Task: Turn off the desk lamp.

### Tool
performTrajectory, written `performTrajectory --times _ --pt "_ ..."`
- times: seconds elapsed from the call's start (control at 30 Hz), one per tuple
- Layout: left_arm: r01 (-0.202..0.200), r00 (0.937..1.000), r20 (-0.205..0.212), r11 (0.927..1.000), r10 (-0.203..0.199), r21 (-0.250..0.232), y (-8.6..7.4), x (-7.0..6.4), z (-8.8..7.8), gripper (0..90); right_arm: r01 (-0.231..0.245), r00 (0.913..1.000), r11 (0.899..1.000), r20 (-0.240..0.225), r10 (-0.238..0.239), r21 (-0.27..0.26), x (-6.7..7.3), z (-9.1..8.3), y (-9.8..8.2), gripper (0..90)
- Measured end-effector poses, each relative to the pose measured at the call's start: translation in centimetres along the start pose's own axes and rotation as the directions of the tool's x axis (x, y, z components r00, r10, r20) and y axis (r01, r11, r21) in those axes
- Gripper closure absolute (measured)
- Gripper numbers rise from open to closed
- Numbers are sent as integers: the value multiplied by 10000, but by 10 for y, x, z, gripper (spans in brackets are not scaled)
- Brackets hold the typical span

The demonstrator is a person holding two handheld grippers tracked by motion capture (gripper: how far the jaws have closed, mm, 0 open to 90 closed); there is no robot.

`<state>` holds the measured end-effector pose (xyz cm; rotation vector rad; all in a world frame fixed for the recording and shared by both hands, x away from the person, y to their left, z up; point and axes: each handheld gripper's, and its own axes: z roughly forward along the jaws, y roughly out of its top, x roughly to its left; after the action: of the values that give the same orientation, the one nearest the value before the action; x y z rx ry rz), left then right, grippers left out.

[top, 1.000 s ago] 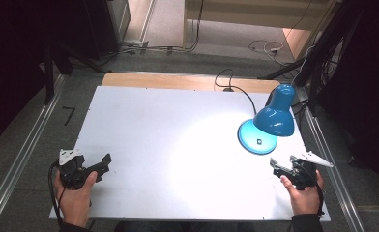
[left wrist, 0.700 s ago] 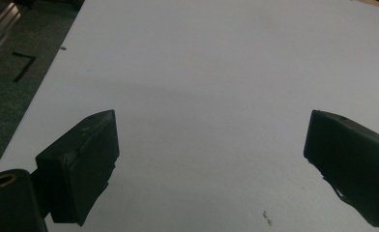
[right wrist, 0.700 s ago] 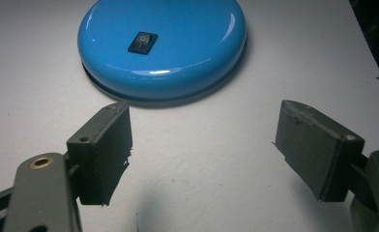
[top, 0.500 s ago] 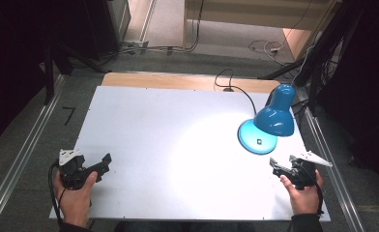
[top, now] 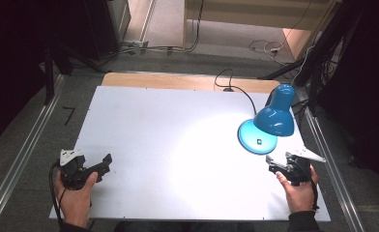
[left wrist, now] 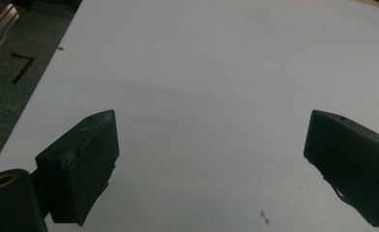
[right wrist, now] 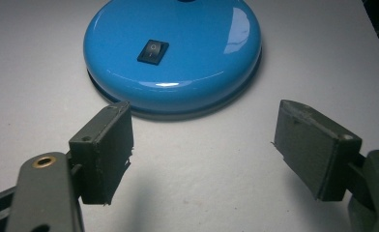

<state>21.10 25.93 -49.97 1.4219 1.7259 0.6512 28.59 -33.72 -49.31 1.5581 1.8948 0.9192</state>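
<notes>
A blue desk lamp (top: pixel 274 118) stands lit at the table's right side, its shade bent over its round base (top: pixel 256 137). In the right gripper view the base (right wrist: pixel 173 53) lies just ahead of the jaws, with a black rocker switch (right wrist: pixel 153 51) on top. My right gripper (top: pixel 273 164) rests near the front right corner, open and empty, a short way in front of the base. My left gripper (top: pixel 105 162) sits at the front left, held in a hand, open with nothing between its jaws; its own view (left wrist: pixel 211 159) looks over bare white tabletop.
The white table (top: pixel 178 145) has a wooden strip along its far edge. The lamp's black cord (top: pixel 236 89) loops off the back. Metal rails run down both sides on the floor, and a black tape mark (top: pixel 69 115) lies left of the table.
</notes>
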Motion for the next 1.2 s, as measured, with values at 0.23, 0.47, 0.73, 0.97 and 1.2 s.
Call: performTrajectory --times 0.23,0.47,0.73,0.97,1.2 --pt "-43 10000 -4 10000 43 16 0 -1 0 59 -24 10000 9999 -45 24 -101 0 -1 1 222" --pt "-33 10000 1 10000 33 9 0 0 0 59 -39 9999 9998 -95 37 -198 1 0 4 247" --pt "-78 10000 -13 10000 78 35 0 -1 0 59 163 9998 9996 -141 -167 -244 5 6 7 284" --pt "-53 10000 1 10000 53 55 0 0 0 59 272 9995 9992 -181 -277 -295 8 9 9 317" --pt "-27 10000 -8 10000 27 25 0 0 1 60 282 9993 9985 -217 -293 -475 9 11 10 369"
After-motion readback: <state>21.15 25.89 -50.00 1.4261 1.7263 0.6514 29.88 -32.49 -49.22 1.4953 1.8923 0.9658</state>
